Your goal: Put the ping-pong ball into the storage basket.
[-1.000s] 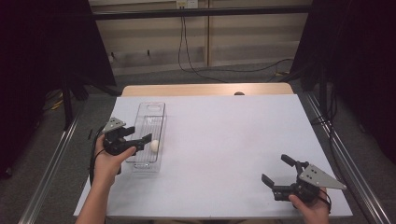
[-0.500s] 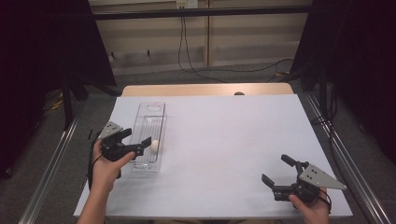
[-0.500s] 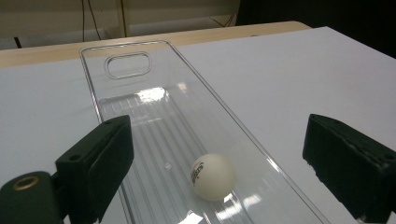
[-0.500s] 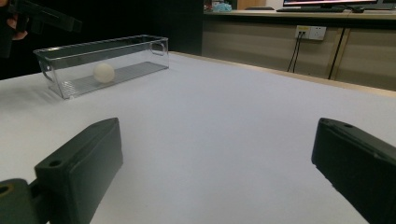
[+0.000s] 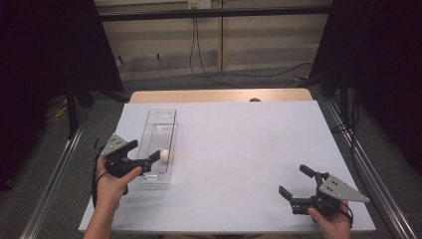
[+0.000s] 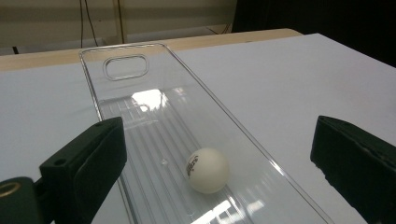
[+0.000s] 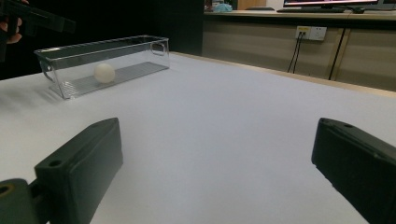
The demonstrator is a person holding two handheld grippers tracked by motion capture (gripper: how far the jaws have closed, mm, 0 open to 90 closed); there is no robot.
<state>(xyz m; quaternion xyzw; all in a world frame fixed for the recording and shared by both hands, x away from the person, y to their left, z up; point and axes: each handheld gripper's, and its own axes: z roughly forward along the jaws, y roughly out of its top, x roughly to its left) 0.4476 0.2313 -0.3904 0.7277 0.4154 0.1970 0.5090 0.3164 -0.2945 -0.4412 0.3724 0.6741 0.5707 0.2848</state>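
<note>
A white ping-pong ball [image 5: 164,155] [image 6: 208,170] lies on the ribbed floor of a clear plastic tray [image 5: 161,112] [image 6: 126,46] at the table's left. My left gripper [image 5: 146,150] [image 6: 217,140] hovers at the tray's near end. Its jaws have just been opening and now stand wide. The ball sits below and between them, and neither pad touches it. My right gripper [image 5: 293,180] [image 7: 215,144] rests open near the front right corner with nothing between its jaws. From there the tray [image 7: 102,51] and the ball [image 7: 104,73] appear far off.
The white table top [image 5: 239,144] stretches between the two grippers. A strip of wooden edge [image 5: 219,95] runs along the back. Metal rails [image 5: 54,174] flank both sides. The left gripper [image 7: 37,18] shows at the upper left of the right gripper view.
The left gripper's jaws have opened and let go of the ball, which now lies in the tray. That hand has drawn back slightly. The right gripper has kept still.
</note>
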